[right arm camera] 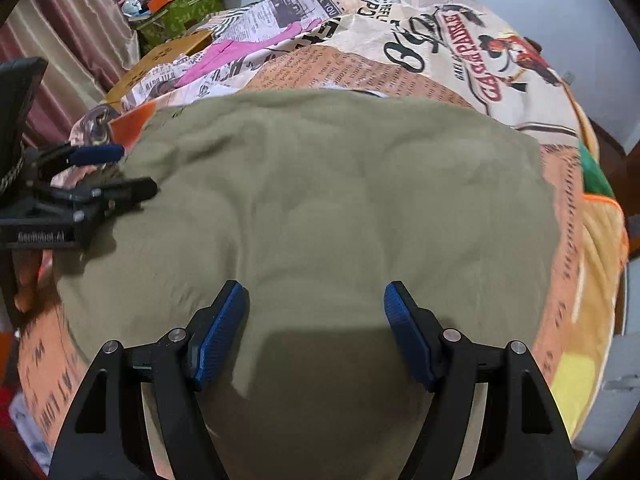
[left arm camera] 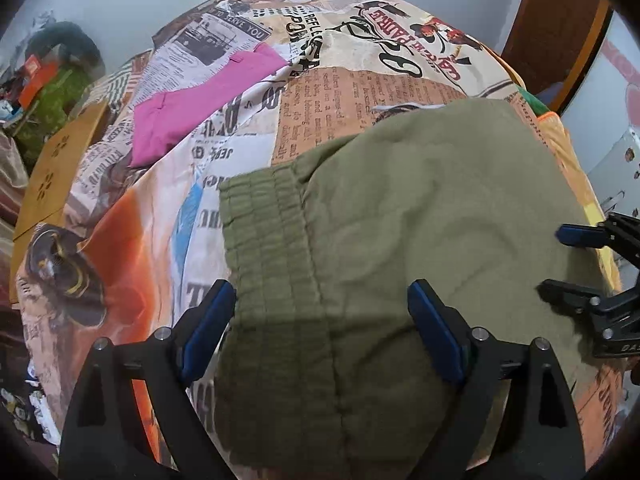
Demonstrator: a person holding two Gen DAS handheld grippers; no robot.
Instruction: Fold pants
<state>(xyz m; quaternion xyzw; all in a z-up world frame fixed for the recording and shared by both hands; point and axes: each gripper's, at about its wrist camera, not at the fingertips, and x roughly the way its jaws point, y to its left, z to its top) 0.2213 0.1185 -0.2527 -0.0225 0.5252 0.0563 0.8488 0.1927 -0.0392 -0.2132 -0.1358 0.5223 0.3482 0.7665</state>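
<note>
Olive green pants (left arm camera: 400,200) lie spread flat on a bed, their ribbed elastic waistband (left arm camera: 264,232) at the left side of the left wrist view. Just above the waistband area hovers my left gripper (left arm camera: 320,300), open, with cloth under the gap and nothing pinched. In the right wrist view the pants (right arm camera: 340,180) fill the middle. There my right gripper (right arm camera: 315,292) stands open over smooth cloth, and its pads press nothing. Each gripper shows in the other's view, the right gripper (left arm camera: 550,260) at the right edge and the left gripper (right arm camera: 138,170) at the left edge.
The bedspread (left arm camera: 340,88) has a newspaper print. A folded pink garment (left arm camera: 200,100) lies on it beyond the pants. A cardboard box (left arm camera: 60,168) and clutter (left arm camera: 44,80) sit off the bed's left side. Dark wooden furniture (left arm camera: 552,20) stands at the far right.
</note>
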